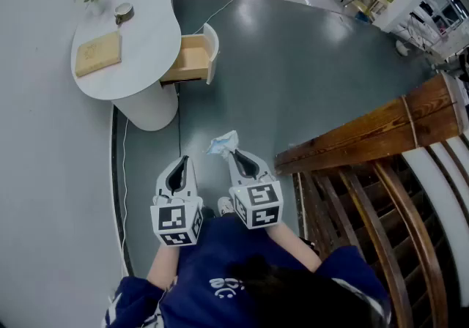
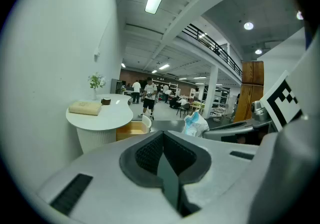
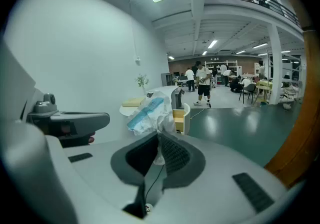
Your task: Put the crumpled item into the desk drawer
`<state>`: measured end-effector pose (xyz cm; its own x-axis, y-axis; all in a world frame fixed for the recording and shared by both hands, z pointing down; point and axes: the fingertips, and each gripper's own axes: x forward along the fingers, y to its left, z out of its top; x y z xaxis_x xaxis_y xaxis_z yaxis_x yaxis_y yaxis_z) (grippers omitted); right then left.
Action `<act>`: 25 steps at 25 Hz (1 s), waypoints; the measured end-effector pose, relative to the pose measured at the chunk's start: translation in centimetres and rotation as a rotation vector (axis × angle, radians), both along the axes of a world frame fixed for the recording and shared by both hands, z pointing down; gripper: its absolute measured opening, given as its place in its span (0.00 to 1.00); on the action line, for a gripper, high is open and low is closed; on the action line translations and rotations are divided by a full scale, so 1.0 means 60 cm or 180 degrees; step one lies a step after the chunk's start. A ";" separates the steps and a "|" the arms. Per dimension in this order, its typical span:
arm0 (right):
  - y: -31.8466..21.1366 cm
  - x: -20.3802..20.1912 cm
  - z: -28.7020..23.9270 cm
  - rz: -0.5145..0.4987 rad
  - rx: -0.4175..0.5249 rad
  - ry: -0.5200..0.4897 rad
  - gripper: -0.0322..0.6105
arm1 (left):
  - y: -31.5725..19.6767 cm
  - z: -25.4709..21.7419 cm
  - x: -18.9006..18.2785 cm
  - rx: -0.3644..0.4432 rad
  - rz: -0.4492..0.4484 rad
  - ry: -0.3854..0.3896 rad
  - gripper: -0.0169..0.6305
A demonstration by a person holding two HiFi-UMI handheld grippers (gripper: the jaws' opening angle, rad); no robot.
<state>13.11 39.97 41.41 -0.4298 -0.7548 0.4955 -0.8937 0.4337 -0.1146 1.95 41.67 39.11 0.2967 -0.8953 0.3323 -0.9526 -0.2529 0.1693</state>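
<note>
Risk of dropping: crumpled white-and-blue plastic item [image 1: 222,143] pinched only by a thin edge in the closed right claw [image 1: 230,154], with its bulk ahead of the tips; avoid jolts. Shut, empty left claw [image 1: 183,161] alongside. Open wooden drawer [image 1: 192,58] of the white rounded table [image 1: 146,34] well ahead, left of both claws. Keep clear of the brown wooden railing [image 1: 366,136] to the right; open grey floor [image 1: 293,70] ahead.

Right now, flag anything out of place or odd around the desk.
The desk's drawer stands pulled out, jutting over the floor. A crumpled white-and-blue item is pinched in the right gripper. A cable trails loose across the floor. The desk top looks tidy.
</note>
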 end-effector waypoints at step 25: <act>-0.097 -0.091 0.034 0.0070 -0.0082 -0.0108 0.10 | -0.068 0.039 -0.107 -0.0128 0.0042 -0.0040 0.03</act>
<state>7.66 34.13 43.43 -0.4301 -0.7514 0.5004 -0.8984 0.4105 -0.1558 -4.44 37.58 41.45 0.3041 -0.8772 0.3716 -0.9513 -0.2587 0.1677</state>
